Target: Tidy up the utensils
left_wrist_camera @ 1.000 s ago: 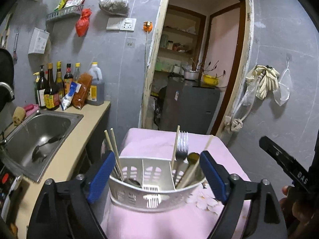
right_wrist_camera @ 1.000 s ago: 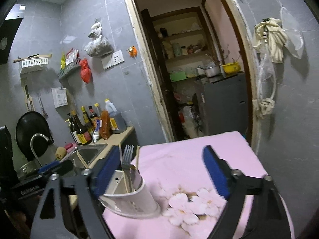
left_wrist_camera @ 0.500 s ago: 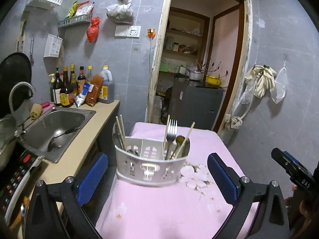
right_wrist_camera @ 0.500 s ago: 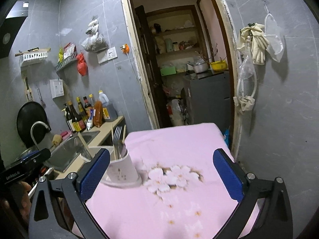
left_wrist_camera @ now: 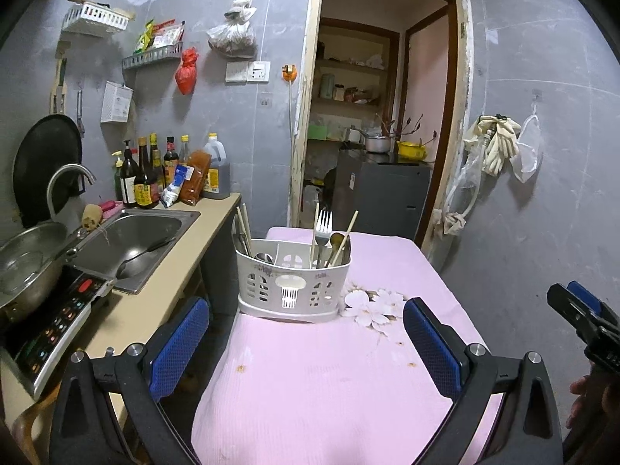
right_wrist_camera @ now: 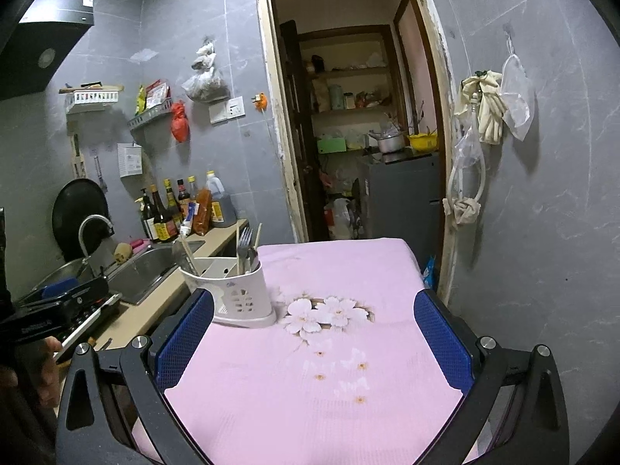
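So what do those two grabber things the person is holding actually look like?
Both look alike. The left gripper and the right gripper are black frames with triangular cut-outs and silver bolts at the joints. Each has two flat fingers faced with textured blue pads. The black bodies carry small white lettering, too blurred to read. No cables or sleeves show.

The white slotted plastic utensil caddy [left_wrist_camera: 293, 283] hides the lower ends of the steel fork [left_wrist_camera: 323, 228] and wooden chopsticks [left_wrist_camera: 245, 228] inside. The pink cloth-covered tabletop [left_wrist_camera: 329, 387] runs off the bottom edge. Labels on the dark sauce bottles [left_wrist_camera: 141, 178] are too small to read.
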Tool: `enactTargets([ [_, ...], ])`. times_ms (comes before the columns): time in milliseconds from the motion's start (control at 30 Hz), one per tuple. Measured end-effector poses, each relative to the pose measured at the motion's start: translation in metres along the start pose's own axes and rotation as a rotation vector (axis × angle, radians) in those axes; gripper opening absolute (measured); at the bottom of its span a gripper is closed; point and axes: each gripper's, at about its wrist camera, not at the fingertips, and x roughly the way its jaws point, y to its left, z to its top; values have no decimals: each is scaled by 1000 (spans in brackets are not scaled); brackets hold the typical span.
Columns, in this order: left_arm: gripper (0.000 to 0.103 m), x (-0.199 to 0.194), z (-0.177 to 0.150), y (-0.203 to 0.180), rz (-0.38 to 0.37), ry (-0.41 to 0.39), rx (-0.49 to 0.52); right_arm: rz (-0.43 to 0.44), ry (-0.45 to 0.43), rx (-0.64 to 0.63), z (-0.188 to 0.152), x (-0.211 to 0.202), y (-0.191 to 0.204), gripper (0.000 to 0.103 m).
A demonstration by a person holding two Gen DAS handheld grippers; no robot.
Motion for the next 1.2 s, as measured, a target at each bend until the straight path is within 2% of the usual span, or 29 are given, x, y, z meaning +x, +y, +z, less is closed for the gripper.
enactTargets([
  [467,101,-29,-22,-12,-19,-31,17,-9,15,-12,-7,-20,-7,101],
  [1200,101,-29,-23,-11,-19,-31,19,-2,23,-17,-7,-21,-4,102],
])
